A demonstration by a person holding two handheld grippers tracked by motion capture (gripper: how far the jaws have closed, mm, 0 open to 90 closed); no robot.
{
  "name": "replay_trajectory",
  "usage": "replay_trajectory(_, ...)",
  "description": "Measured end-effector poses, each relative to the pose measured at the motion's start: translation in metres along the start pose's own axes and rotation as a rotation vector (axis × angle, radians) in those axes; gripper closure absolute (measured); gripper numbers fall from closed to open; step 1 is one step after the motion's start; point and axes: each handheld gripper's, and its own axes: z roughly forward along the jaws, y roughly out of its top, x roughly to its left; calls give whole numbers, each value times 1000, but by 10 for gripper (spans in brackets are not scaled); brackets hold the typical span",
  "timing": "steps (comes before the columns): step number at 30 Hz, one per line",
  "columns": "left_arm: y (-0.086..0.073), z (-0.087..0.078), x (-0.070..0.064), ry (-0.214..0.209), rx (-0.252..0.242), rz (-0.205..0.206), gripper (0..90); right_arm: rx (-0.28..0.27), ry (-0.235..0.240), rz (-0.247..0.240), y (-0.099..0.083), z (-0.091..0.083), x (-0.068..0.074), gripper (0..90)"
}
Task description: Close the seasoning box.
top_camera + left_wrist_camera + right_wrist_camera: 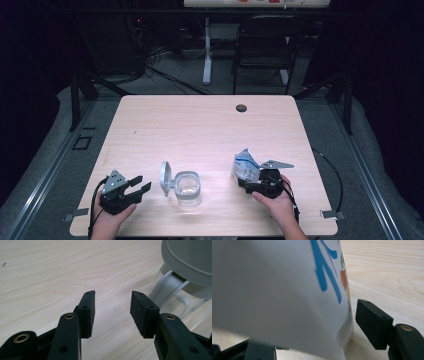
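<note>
Pale wood-grain table [200, 125] fills the middle of the high view, with dark floor, cables and a black folding chair [262, 45] beyond its far edge.

Near the front right of the table stands a white pouch [245, 167] with blue print, its top torn open and crumpled. The right gripper [250, 184] sits at the pouch's base, held by the person's right hand [277, 200]. In the right gripper view, the pouch [287, 290] looms large between the jaws; one black pad [373, 323] sits just beside its right edge with a thin gap visible, and the other jaw is hidden behind the pouch. Whether the jaws actually press on the pouch cannot be told.

To the left of the pouch, near the front centre, stands a clear container [187, 189] with its grey hinged lid [165, 176] flipped open and standing up on its left side. The pouch and container are apart.

Further left, the left gripper [140, 184] rests low over the table, held by the left hand [112, 217], pointing toward the container. In the left gripper view, its jaws are spread with bare table between the pads [87, 312], holding nothing; the container [180, 300] and its lid [190, 260] sit just ahead to the right.

A small dark grommet [241, 108] marks the table's far side.
</note>
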Motion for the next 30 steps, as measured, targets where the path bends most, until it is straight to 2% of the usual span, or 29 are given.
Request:
replay_trajectory(2, 0, 0, 0, 0, -5, -2, 556, -3, 11, 4, 0, 1, 0, 343)
replay_trajectory(12, 0, 0, 0, 1, -7, -3, 556, -1, 6, -8, -1, 5, 1, 353)
replay_trajectory(13, 0, 0, 0, 1, 0, -1, 556, 8, -9, -14, -1, 5, 1, 355)
replay_trajectory(14, 0, 0, 0, 1, -1, -4, 556, -2, 4, -11, -1, 6, 1, 357)
replay_trajectory(30, 0, 0, 1, -2, -8, -5, 556, 0, -1, -21, -1, 8, 3, 385)
